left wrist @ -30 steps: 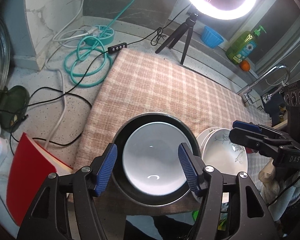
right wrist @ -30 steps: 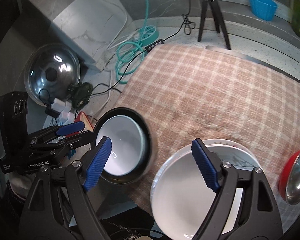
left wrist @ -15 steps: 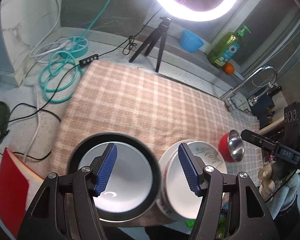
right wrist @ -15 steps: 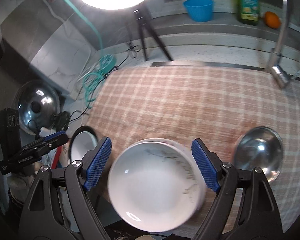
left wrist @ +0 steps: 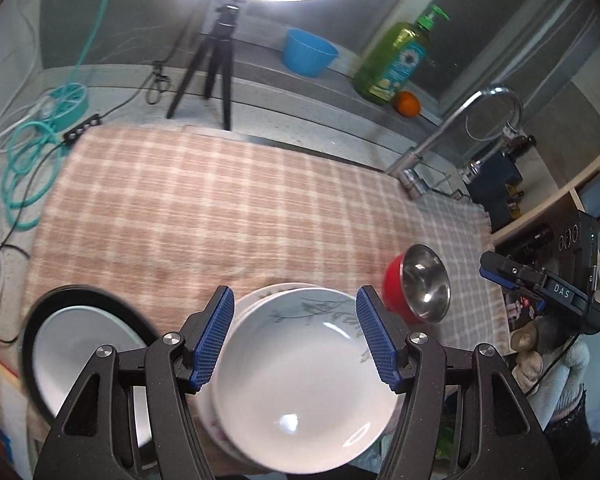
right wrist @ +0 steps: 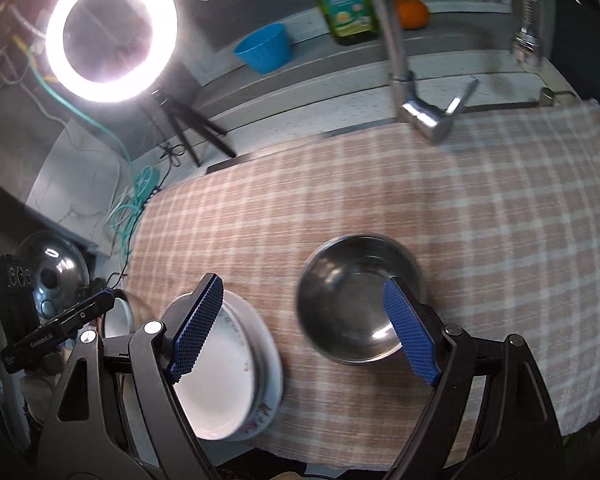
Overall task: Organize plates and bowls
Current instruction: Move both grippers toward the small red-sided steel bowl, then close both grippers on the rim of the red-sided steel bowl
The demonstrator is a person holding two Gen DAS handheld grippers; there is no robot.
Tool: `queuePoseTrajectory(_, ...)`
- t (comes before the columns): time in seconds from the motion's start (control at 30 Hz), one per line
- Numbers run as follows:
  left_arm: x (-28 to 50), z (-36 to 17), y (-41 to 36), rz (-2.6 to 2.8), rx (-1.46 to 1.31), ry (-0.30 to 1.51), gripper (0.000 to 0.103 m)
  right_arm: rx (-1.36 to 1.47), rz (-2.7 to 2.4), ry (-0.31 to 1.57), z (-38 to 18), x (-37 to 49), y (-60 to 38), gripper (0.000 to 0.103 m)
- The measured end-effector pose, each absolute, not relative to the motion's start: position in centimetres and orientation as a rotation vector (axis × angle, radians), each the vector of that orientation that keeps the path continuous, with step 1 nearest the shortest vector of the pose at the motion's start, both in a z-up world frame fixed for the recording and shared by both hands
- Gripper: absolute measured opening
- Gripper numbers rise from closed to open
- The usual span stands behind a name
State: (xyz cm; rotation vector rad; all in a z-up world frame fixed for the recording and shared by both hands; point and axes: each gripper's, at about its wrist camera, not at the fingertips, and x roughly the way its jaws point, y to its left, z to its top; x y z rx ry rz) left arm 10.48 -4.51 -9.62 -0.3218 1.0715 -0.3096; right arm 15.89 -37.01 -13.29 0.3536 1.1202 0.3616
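A white floral plate stack (left wrist: 300, 376) lies at the near edge of the plaid cloth (left wrist: 220, 208). My left gripper (left wrist: 296, 340) is open and empty, hovering above it. A black-rimmed pan holding a white plate (left wrist: 64, 344) sits to its left. A red bowl with steel inside (left wrist: 420, 284) stands to the right. In the right wrist view my right gripper (right wrist: 308, 328) is open and empty above the gap between the plates (right wrist: 228, 372) and the steel bowl (right wrist: 360, 296). The left gripper (right wrist: 60, 328) shows at the far left there.
A ring light on a tripod (left wrist: 220, 60), a blue cup (left wrist: 310, 52), a green soap bottle (left wrist: 396, 64) and an orange (left wrist: 407, 103) stand at the back. A faucet (left wrist: 452, 140) rises at the back right. Teal cable coils (left wrist: 28, 160) lie left. A steel lid (right wrist: 52, 276) sits beside the cloth.
Both grippers have swung to the right. The left moved from over the pan to over the white plates. The right moved from the plates toward the steel bowl. Both stayed open.
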Motion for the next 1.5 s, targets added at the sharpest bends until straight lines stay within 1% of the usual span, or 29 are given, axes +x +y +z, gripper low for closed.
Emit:
queuePoseTrajectory(0.33, 12.0, -10.9, -10.9, -0.401, -0.280, 1.107, 0.063, 0.386, 0.316, 1.143, -16.1, 15.5, -41.5, 0.085)
queuePoseTrajectory(0.67, 13.5, -13.0, -16.0, -0.451, -0.238, 1.153, 0.063, 0.371, 0.315, 1.161, -17.9, 15.3, -42.4, 0.085)
queuePoseTrajectory(0.73, 13.8, -13.6, -16.9, -0.460, -0.233, 1.166, 0.061, 0.366, 0.321, 1.163, -18.2, 15.3, -42.4, 0.085)
queuePoseTrajectory(0.8, 14.0, -14.1, -17.6, -0.467, -0.223, 1.177, 0.061, 0.358, 0.323, 1.168, -18.6, 15.4, -42.3, 0.082)
queuePoseTrajectory(0.83, 14.1, -14.4, -18.0, -0.470, -0.217, 1.182, 0.060, 0.353, 0.324, 1.172, -18.8, 15.5, -42.2, 0.078)
queuePoseTrajectory(0.9, 14.3, -14.9, -18.6, -0.471, -0.211, 1.195, 0.056, 0.342, 0.328, 1.184, -19.3, 15.6, -42.0, 0.072)
queuePoseTrajectory(0.97, 14.4, -15.3, -19.0, -0.473, -0.205, 1.201, 0.052, 0.335, 0.339, 1.205, -19.9, 15.7, -41.8, 0.057)
queuePoseTrajectory(1.0, 14.4, -15.5, -19.1, -0.474, -0.202, 1.204, 0.047, 0.333, 0.344, 1.214, -20.2, 15.7, -41.7, 0.054)
queuePoseTrajectory(1.03, 14.5, -15.6, -19.3, -0.476, -0.199, 1.207, 0.045, 0.329, 0.348, 1.221, -20.5, 15.8, -41.6, 0.050)
queuePoseTrajectory(1.1, 14.6, -15.9, -19.5, -0.481, -0.197, 1.213, 0.034, 0.328, 0.351, 1.227, -20.8, 15.9, -41.4, 0.049)
queuePoseTrajectory(1.13, 14.7, -16.0, -19.6, -0.483, -0.196, 1.215, 0.032, 0.330, 0.354, 1.230, -21.0, 16.0, -41.4, 0.049)
queuePoseTrajectory(1.17, 14.8, -16.2, -19.7, -0.486, -0.195, 1.219, 0.029, 0.332, 0.356, 1.232, -21.1, 16.0, -41.4, 0.046)
queuePoseTrajectory(1.2, 14.8, -16.2, -19.7, -0.488, -0.193, 1.221, 0.029, 0.333, 0.359, 1.235, -21.2, 16.1, -41.3, 0.043)
queuePoseTrajectory(1.23, 14.8, -16.3, -19.8, -0.489, -0.191, 1.223, 0.028, 0.332, 0.360, 1.239, -21.4, 16.2, -41.3, 0.038)
queuePoseTrajectory(1.27, 14.9, -16.4, -19.8, -0.489, -0.189, 1.223, 0.026, 0.333, 0.362, 1.243, -21.4, 16.2, -41.2, 0.036)
queuePoseTrajectory(1.33, 15.0, -16.6, -19.9, -0.487, -0.191, 1.227, 0.023, 0.332, 0.363, 1.247, -21.6, 16.4, -41.1, 0.034)
queuePoseTrajectory(1.37, 15.0, -16.6, -19.9, -0.489, -0.196, 1.229, 0.020, 0.333, 0.365, 1.250, -21.7, 16.4, -41.1, 0.029)
queuePoseTrajectory(1.4, 15.1, -16.7, -19.9, -0.492, -0.195, 1.230, 0.018, 0.333, 0.368, 1.253, -21.7, 16.4, -41.1, 0.026)
queuePoseTrajectory(1.43, 15.1, -16.7, -20.0, -0.496, -0.190, 1.229, 0.018, 0.333, 0.369, 1.254, -21.7, 16.4, -41.0, 0.022)
queuePoseTrajectory(1.47, 15.1, -16.7, -20.1, -0.499, -0.187, 1.229, 0.016, 0.331, 0.368, 1.254, -21.8, 16.4, -41.0, 0.019)
queuePoseTrajectory(1.5, 15.2, -16.7, -20.1, -0.502, -0.188, 1.230, 0.015, 0.330, 0.368, 1.254, -21.8, 16.4, -40.9, 0.018)
